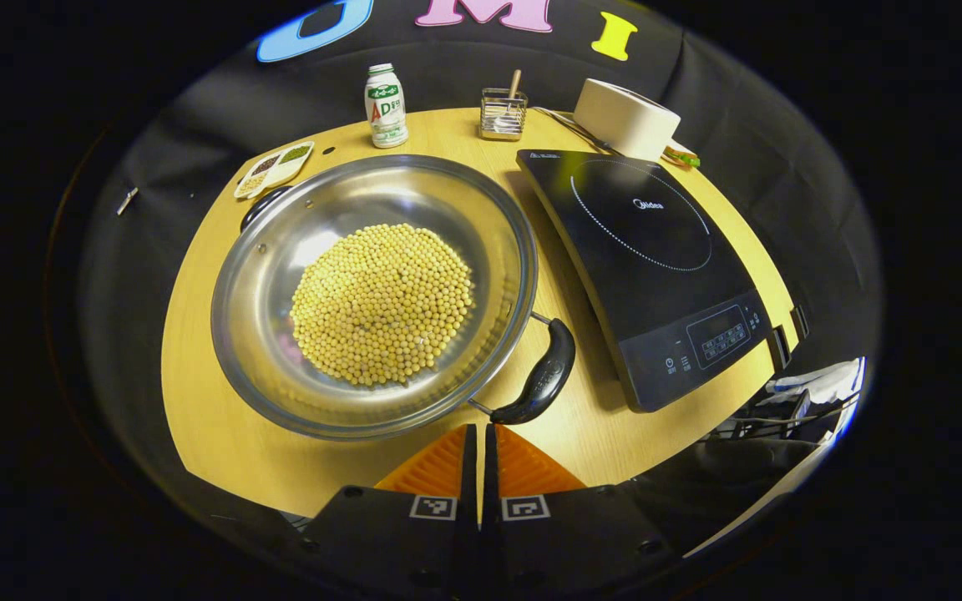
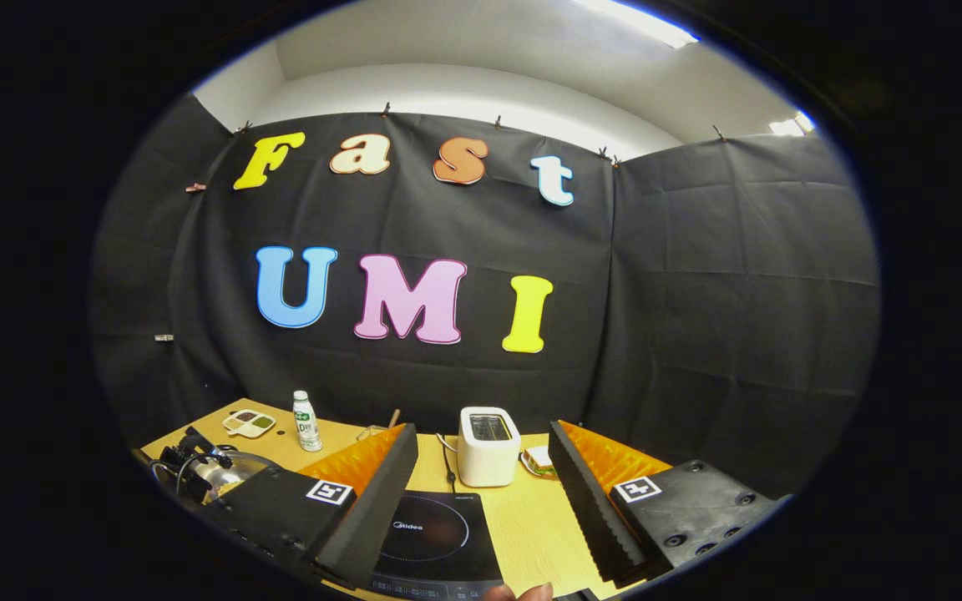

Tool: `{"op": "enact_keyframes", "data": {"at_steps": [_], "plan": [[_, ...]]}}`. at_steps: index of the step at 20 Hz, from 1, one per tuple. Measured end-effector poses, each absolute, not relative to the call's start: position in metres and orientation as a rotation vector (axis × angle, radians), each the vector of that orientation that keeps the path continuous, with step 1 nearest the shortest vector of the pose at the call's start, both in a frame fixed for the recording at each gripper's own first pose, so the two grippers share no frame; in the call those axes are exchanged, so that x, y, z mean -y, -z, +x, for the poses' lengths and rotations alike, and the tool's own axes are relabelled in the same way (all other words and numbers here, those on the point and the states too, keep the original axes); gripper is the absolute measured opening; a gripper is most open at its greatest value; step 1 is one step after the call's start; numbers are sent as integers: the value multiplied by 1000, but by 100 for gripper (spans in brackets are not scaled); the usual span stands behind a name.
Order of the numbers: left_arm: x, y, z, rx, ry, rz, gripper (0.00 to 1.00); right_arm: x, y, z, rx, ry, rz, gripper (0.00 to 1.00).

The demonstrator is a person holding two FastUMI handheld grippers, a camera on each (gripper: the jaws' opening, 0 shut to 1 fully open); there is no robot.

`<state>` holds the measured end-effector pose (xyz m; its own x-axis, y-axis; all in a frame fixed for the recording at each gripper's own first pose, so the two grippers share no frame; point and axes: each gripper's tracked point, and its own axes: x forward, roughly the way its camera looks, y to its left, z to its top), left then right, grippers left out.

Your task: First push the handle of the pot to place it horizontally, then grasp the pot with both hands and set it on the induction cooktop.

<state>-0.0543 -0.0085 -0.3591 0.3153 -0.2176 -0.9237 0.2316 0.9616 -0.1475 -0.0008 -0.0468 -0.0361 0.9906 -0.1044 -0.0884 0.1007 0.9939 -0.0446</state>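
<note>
Steel pot (image 1: 372, 292) beside cooktop (image 1: 648, 267), left tongs (image 1: 478, 459) closed empty, right tongs (image 2: 481, 492) wide open.

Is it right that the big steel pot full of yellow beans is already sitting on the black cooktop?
Not quite. In the left gripper view the pot of yellow beans sits on the wooden table, beside the black cooktop, not on it.
</note>
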Motion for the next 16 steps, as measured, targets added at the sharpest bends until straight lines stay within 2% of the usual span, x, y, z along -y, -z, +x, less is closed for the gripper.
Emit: {"op": "enact_keyframes", "data": {"at_steps": [16], "plan": [[64, 360, 29, -1157, 279, 77, 5, 72, 44, 11, -109, 169, -52, 98]]}}
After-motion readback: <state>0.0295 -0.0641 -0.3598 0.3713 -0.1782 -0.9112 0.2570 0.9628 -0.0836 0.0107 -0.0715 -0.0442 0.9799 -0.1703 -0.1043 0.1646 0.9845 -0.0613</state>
